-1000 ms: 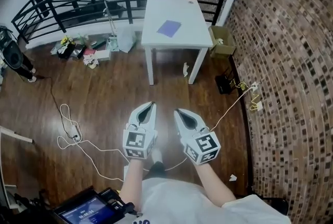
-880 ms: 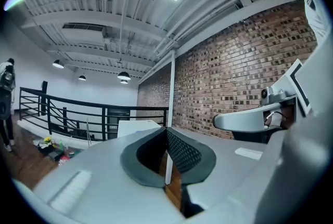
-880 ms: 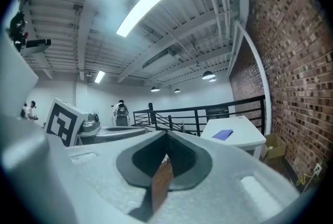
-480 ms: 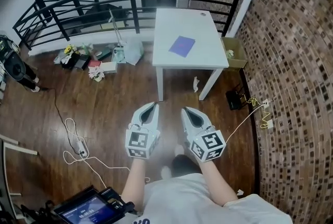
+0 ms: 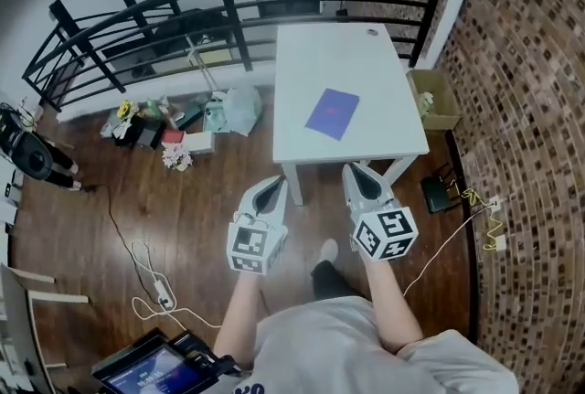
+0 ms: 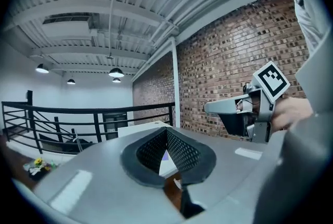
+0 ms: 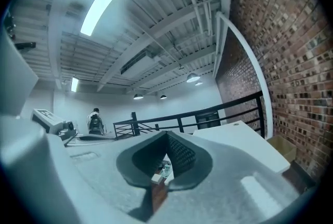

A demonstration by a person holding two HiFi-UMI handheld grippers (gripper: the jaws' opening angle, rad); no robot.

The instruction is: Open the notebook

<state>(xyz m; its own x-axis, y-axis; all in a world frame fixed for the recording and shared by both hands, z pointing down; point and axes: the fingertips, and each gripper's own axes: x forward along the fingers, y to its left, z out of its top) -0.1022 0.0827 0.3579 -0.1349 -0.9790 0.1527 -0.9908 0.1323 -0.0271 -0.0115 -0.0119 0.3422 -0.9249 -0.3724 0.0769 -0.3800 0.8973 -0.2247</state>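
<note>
A closed purple notebook [image 5: 332, 113] lies flat on the white table [image 5: 366, 63], a little right of its middle. Both grippers are held side by side at the table's near edge, short of the notebook and pointing toward it. My left gripper [image 5: 274, 185] is shut and holds nothing, its tip over the floor by the table's front left leg. My right gripper [image 5: 356, 169] is also shut and empty, its tip at the table's front edge. In the left gripper view the jaws [image 6: 166, 131] meet, and a sliver of the notebook [image 6: 164, 156] shows below them.
A black railing [image 5: 183, 4] runs behind and left of the table. Bags and clutter [image 5: 174, 122] lie on the wooden floor to the left. A cardboard box [image 5: 437, 100] and the brick wall [image 5: 530, 90] stand to the right. Cables [image 5: 151, 278] trail across the floor.
The person has walked toward the table with both grippers, so the table and notebook are now much nearer. Both grippers have stayed shut and empty.
</note>
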